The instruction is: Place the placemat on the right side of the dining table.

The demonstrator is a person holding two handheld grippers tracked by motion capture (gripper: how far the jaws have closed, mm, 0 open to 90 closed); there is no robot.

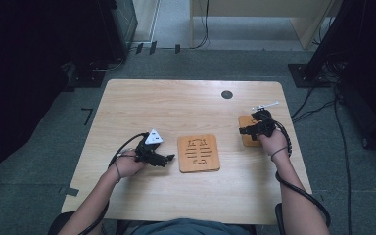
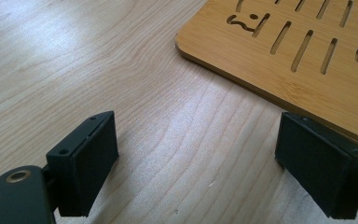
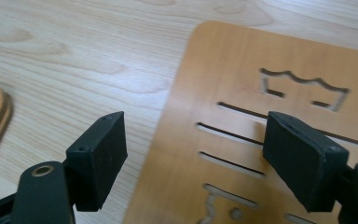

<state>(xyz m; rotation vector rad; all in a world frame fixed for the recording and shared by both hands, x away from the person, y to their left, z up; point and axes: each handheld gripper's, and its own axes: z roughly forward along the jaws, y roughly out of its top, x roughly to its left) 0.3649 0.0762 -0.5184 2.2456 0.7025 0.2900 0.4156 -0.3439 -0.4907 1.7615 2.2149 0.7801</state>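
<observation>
Two flat wooden boards with slot cut-outs lie on the table. One board (image 1: pixel 199 153) rests near the middle, and its corner (image 2: pixel 279 56) fills the upper right of the left gripper view. My left gripper (image 1: pixel 169 158) sits just left of that board, low over the table, open with nothing between its jaws (image 2: pixel 196 172). The second board (image 1: pixel 247 131) lies at the right, largely under my right gripper (image 1: pixel 242 130). In the right gripper view the open jaws straddle this board's left edge (image 3: pixel 242 140), one jaw over bare table, the other over the board (image 3: pixel 193 158).
The light wood table (image 1: pixel 176 107) has a dark round hole (image 1: pixel 227 94) near its far edge and a small white part (image 1: pixel 267 105) beyond the right board. Cables trail from both grippers. Dark stands and cables ring the table on the grey floor.
</observation>
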